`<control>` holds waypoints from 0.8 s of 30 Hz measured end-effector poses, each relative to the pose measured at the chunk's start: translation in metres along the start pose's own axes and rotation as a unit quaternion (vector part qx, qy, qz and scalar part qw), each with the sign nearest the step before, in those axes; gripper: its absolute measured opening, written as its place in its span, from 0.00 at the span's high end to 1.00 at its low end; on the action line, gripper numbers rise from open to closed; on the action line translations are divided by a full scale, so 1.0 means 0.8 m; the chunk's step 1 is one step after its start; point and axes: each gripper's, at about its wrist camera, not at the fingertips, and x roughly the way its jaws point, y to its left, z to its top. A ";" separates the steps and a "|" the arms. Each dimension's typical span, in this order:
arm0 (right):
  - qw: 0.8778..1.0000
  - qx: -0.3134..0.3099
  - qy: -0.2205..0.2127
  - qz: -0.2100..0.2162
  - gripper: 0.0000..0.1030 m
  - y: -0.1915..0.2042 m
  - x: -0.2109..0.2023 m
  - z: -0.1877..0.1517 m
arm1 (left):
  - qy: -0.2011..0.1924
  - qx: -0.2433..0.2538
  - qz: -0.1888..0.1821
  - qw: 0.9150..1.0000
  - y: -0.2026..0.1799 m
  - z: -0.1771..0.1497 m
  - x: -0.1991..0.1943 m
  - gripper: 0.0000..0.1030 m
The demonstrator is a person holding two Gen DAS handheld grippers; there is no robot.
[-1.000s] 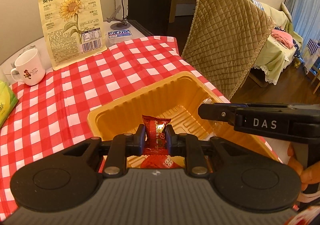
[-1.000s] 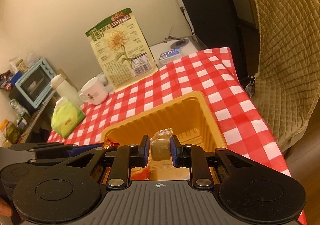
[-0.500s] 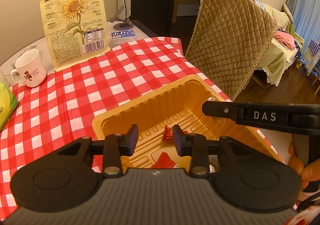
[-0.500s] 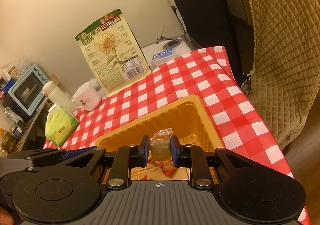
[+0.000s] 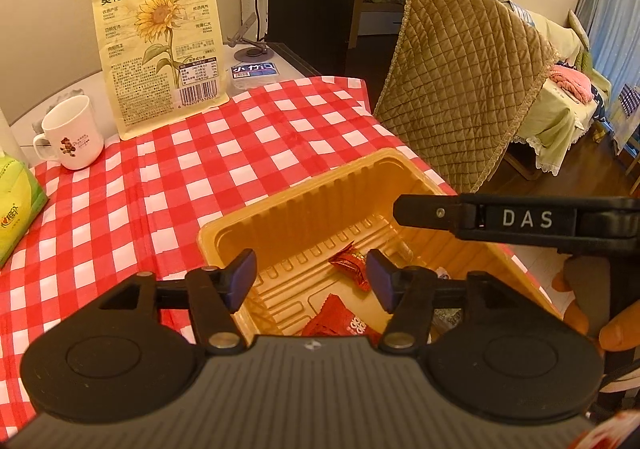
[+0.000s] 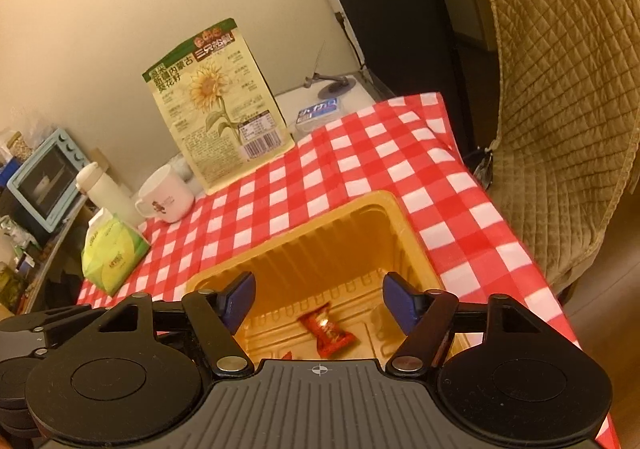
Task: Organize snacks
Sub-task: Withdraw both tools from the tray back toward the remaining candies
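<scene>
A yellow plastic tray sits on the red checked tablecloth; it also shows in the right wrist view. A red wrapped candy lies on the tray floor, also seen in the right wrist view. A second red packet lies nearer me. My left gripper is open and empty above the tray. My right gripper is open and empty above the tray; its finger reaches in from the right in the left wrist view.
A sunflower seed bag leans on the wall at the back. A white mug and a green tissue pack stand at the left. A quilted chair is beside the table's right edge. A small oven stands far left.
Both grippers opened. The left let go of the red candy and the right let go of its green-brown snack; the red candy now lies in the tray.
</scene>
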 end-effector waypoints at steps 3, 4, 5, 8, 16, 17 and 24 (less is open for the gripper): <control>1.000 0.012 -0.001 0.005 0.30 -0.002 -0.009 -0.001 | -0.003 -0.006 0.001 1.000 0.000 -0.003 -0.009 0.33; 1.000 0.015 -0.002 0.005 0.27 -0.002 -0.013 -0.002 | -0.005 -0.007 0.001 1.000 0.000 -0.004 -0.012 0.33; 1.000 0.016 -0.004 0.004 0.22 -0.002 -0.016 -0.003 | -0.005 -0.008 0.002 1.000 -0.001 -0.006 -0.015 0.31; 1.000 0.009 -0.010 0.000 0.13 -0.001 -0.030 -0.006 | -0.009 -0.014 -0.002 1.000 -0.003 -0.010 -0.026 0.30; 1.000 0.001 -0.020 0.009 0.07 -0.003 -0.078 -0.019 | -0.026 -0.028 -0.009 0.999 -0.015 -0.025 -0.070 0.23; 1.000 0.000 -0.023 0.010 0.07 -0.003 -0.085 -0.020 | -0.029 -0.031 -0.011 0.999 -0.018 -0.027 -0.076 0.23; 0.999 -0.015 -0.027 0.022 0.06 0.000 -0.137 -0.041 | -0.043 -0.038 -0.012 0.998 -0.039 -0.051 -0.126 0.20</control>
